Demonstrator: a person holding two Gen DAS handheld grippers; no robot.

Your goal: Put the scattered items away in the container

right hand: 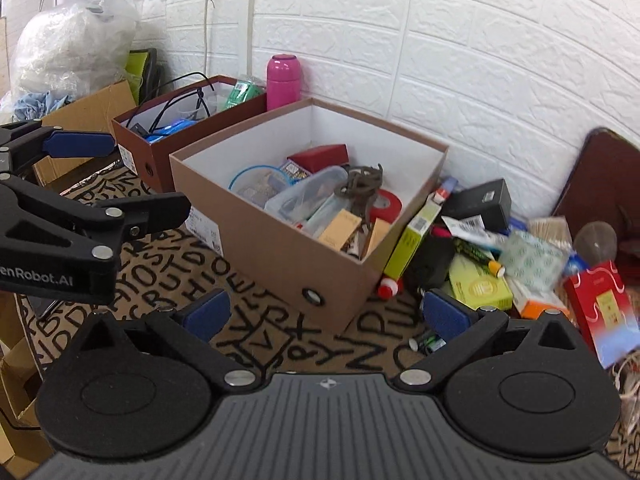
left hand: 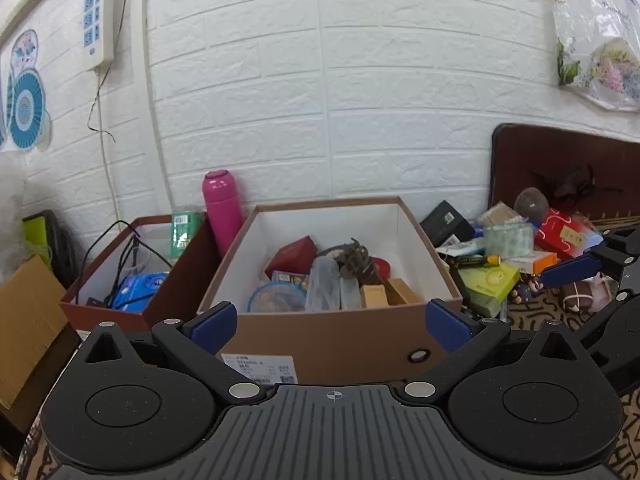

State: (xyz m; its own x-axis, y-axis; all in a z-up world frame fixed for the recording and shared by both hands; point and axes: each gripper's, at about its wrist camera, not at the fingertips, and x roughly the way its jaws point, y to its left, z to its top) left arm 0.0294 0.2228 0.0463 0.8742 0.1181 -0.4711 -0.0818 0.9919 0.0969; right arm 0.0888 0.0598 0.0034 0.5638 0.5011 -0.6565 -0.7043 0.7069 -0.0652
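Both wide open, both empty: left gripper (left hand: pixel 332 320) faces the brown box (left hand: pixel 320 328); right gripper (right hand: pixel 324 314) hovers near the scattered pile (right hand: pixel 480 280), perhaps batteries (right hand: pixel 430 343) just beside its right finger.

Left wrist view faces the box (left hand: pixel 332 332) close, head-on, low. Right wrist view looks down from farther back, box (right hand: pixel 280 248) at 12 o'clock. Both share it.

A white embossed brick-pattern wall (left hand: pixel 360 80) is running behind the scene, meeting a second wall at a corner. A white power strip (left hand: pixel 99 26) is hanging on it, thin wires trailing down. Blue fan decorations (left hand: pixel 26 108) are sticking beside it. A letter-patterned mat (right hand: pixel 168 272) is covering the surface
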